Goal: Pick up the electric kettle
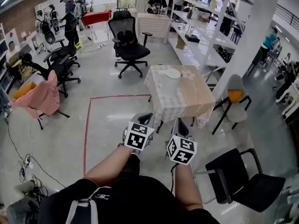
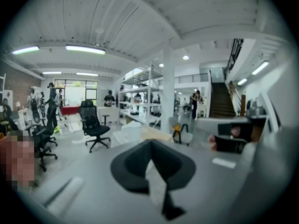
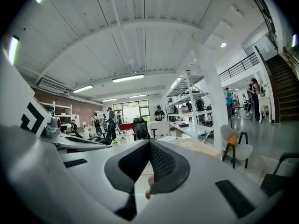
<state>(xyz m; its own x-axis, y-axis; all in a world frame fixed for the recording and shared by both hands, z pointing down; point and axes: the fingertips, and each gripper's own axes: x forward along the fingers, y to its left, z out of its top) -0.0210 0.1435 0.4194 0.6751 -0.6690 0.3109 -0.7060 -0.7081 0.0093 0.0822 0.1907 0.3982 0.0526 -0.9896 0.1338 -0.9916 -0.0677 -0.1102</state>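
Observation:
The white electric kettle (image 1: 173,73) stands on a small table with a pale checked cloth (image 1: 180,99), ahead of me. Both grippers are held low in front of my body, short of the table's near edge. My left gripper (image 1: 145,117) has its jaws shut with nothing between them. My right gripper (image 1: 181,123) is beside it, also shut and empty. In the left gripper view the kettle (image 2: 133,130) shows small beyond the closed jaw tips of the left gripper (image 2: 150,143). In the right gripper view only the top of the kettle (image 3: 167,138) peeks over the jaws of the right gripper (image 3: 149,144).
A red tape line (image 1: 87,134) marks the floor left of the table. A black chair (image 1: 243,177) stands near right, a grey chair with an orange cushion (image 1: 235,97) by the white pillar (image 1: 254,31). Black office chairs (image 1: 128,43), shelves and people fill the background.

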